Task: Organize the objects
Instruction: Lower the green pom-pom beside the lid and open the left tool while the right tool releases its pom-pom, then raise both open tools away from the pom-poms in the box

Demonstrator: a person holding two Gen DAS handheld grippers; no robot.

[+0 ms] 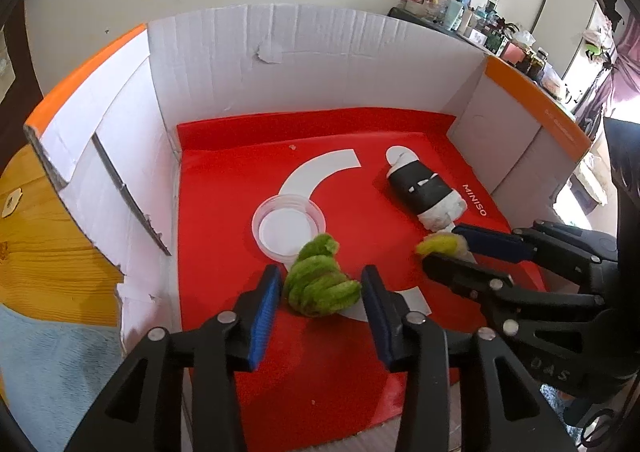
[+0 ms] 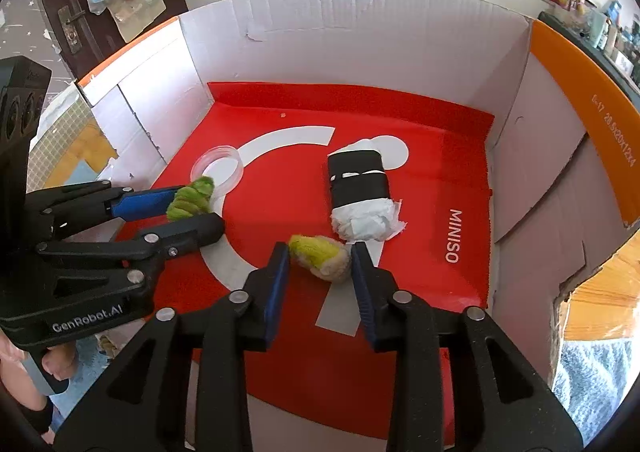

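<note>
A fuzzy green bundle [image 1: 320, 278] lies on the red mat [image 1: 224, 187] between the jaws of my left gripper [image 1: 322, 284]; the pads stand just beside it, not pressing. It also shows in the right wrist view [image 2: 190, 197], next to a clear round lid [image 2: 218, 163]. A yellow-and-cream fuzzy piece [image 2: 320, 256] lies between the jaws of my right gripper [image 2: 320, 264], which closely flank it. A white roll wrapped in black [image 2: 360, 187] lies on the mat beyond it. The lid [image 1: 288, 226] sits just beyond the green bundle.
The mat lies inside a white cardboard box [image 1: 280, 63] with orange-edged flaps [image 2: 580, 99]. A wooden table [image 1: 40, 252] shows to the left outside the box. A shelf of clutter [image 1: 480, 23] stands far right.
</note>
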